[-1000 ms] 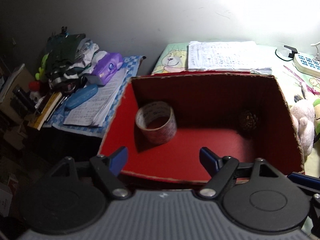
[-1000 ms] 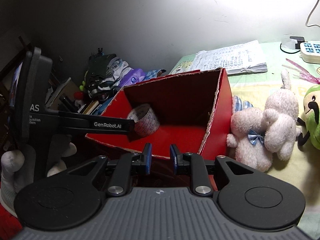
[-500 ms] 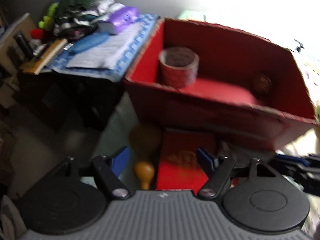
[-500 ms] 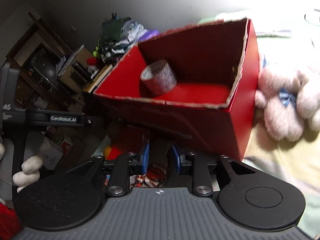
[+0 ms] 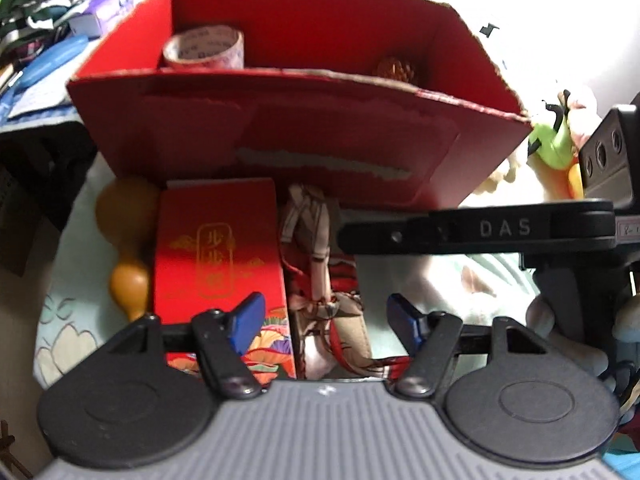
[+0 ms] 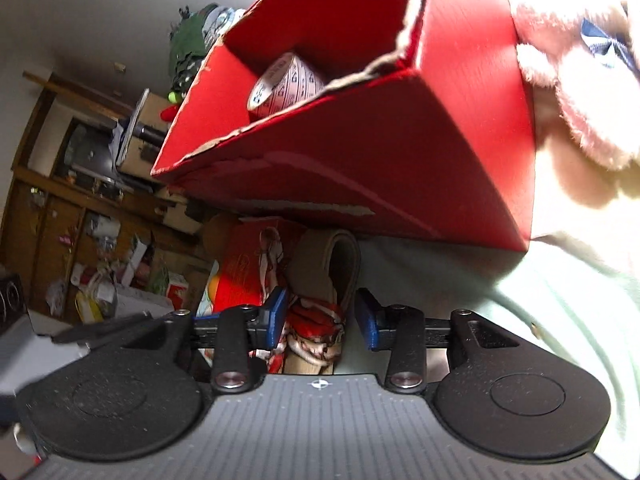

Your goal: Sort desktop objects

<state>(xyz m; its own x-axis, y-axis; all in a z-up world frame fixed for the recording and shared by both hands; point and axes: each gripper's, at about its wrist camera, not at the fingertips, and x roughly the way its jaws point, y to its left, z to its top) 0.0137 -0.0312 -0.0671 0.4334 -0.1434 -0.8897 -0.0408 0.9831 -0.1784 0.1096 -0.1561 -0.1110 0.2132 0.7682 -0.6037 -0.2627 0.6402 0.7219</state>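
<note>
Left hand-held gripper [image 5: 322, 322]: I see jaws closing, still wide, over the patterned red-and-cream cloth bundle [image 5: 320, 264], nothing gripped.
Right hand-held gripper [image 6: 322, 316]: jaws opening, straddling the bundle, pads clear.
Bundle: beside the red rectangular gift box [image 5: 218, 256], before the open red cardboard box [image 5: 280, 140].

Two handheld grippers share one build: a ribbed grey body, twin round black discs, black linkage arms fixed with silver screws, and blue fingers [image 5: 245, 322]. The right gripper [image 5: 476, 230], seen side-on from the left gripper [image 5: 324, 320], carries a black bar lettered "DAS" and a grey housing.
</note>
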